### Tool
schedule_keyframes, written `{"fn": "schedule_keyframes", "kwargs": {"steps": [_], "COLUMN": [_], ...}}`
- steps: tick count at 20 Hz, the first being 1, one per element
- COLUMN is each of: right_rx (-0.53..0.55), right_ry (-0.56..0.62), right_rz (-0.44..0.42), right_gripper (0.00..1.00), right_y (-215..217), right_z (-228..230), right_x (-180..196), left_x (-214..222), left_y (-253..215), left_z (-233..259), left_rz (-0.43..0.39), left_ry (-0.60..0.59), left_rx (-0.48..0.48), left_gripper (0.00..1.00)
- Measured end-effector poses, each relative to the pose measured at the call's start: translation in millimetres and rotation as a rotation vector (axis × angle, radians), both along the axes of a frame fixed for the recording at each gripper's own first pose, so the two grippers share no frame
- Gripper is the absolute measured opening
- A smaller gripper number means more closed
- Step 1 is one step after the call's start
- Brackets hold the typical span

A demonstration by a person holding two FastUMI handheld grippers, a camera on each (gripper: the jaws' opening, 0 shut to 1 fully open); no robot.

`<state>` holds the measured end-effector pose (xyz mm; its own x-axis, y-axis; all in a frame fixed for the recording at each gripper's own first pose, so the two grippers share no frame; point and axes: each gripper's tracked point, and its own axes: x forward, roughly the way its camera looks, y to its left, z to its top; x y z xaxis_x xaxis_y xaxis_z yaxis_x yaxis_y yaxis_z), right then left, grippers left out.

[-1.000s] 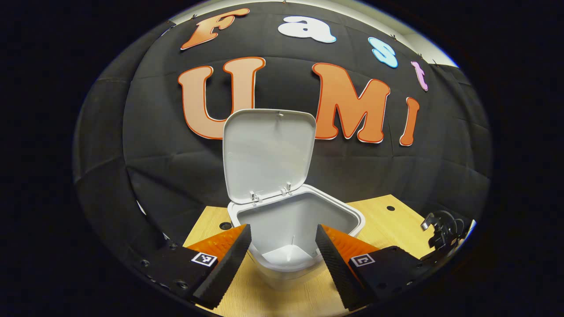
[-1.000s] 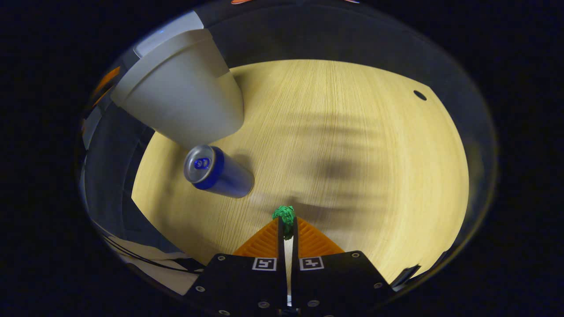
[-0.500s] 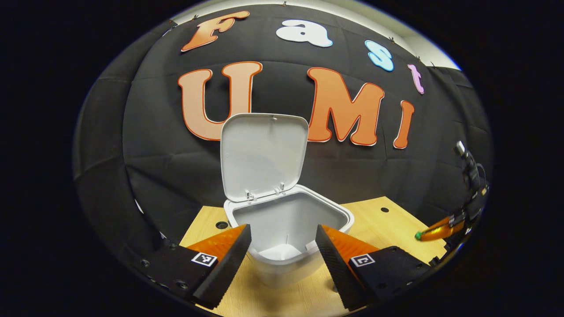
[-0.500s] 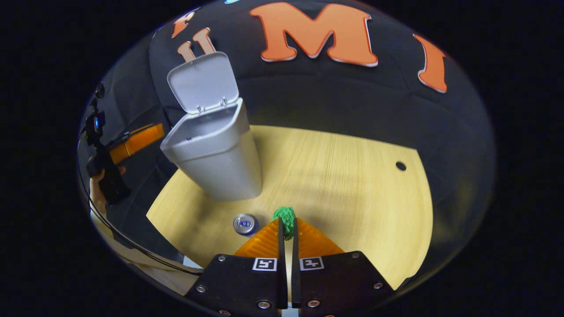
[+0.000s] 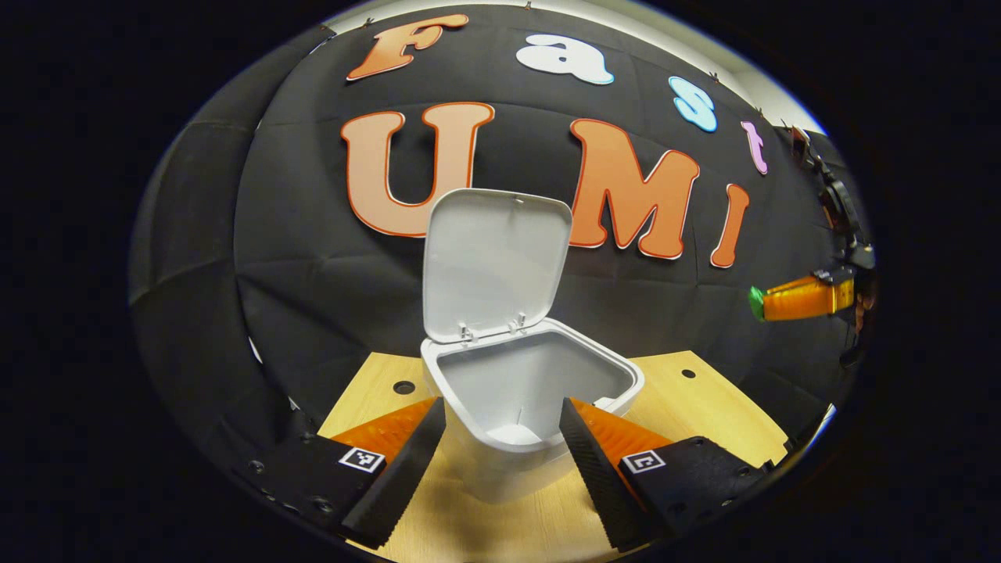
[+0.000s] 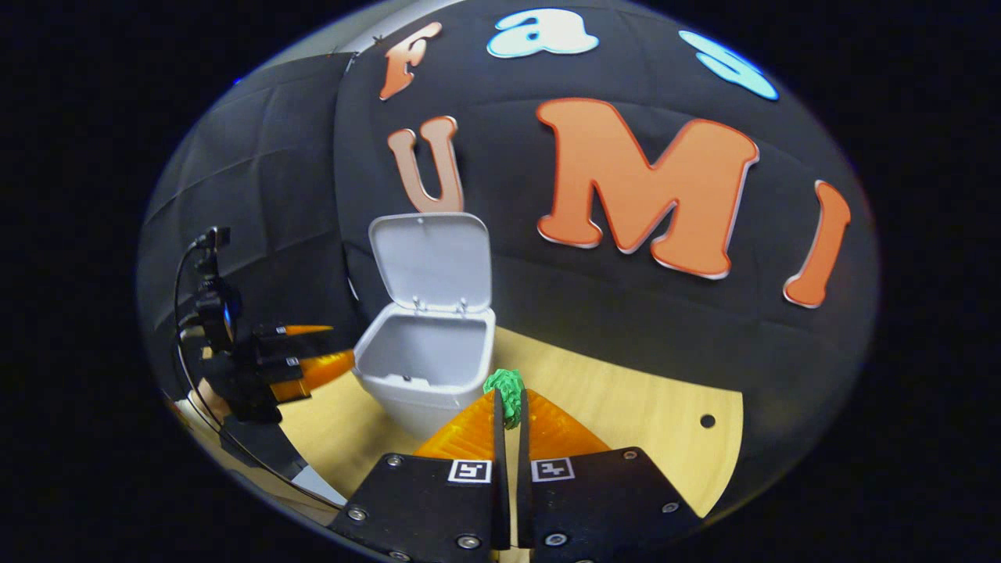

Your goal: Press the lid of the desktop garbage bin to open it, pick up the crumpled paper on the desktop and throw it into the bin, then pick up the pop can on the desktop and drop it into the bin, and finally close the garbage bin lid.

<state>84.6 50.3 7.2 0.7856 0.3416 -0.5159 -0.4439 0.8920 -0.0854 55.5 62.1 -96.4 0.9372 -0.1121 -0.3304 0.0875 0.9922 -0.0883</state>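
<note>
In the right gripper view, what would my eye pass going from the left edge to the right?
The other hand-held tool → open white plastic bin → green crumpled paper pinched in this tool → small dark hole in the wooden tabletop.

Behind the work area you had a black cloth wall, creased into panels, with a pale strip of room wall above it. Your light wooden tabletop carried small dark round holes near its edges.
</note>
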Motion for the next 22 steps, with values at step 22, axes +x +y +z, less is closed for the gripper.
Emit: {"fn": "schedule_keyframes", "kwargs": {"steps": [22], "right_rx": [0.137], "right_ry": [0.141], "right_rz": [0.115], "right_gripper": [0.32], "right_y": [142], "right_z": [-89], "right_x": [91], "left_x": [-32], "left_y": [103], "left_z": [-21], "left_rz": [0.169], "left_ry": [0.045], "left_rx": [0.033], "left_gripper": [0.94]}}
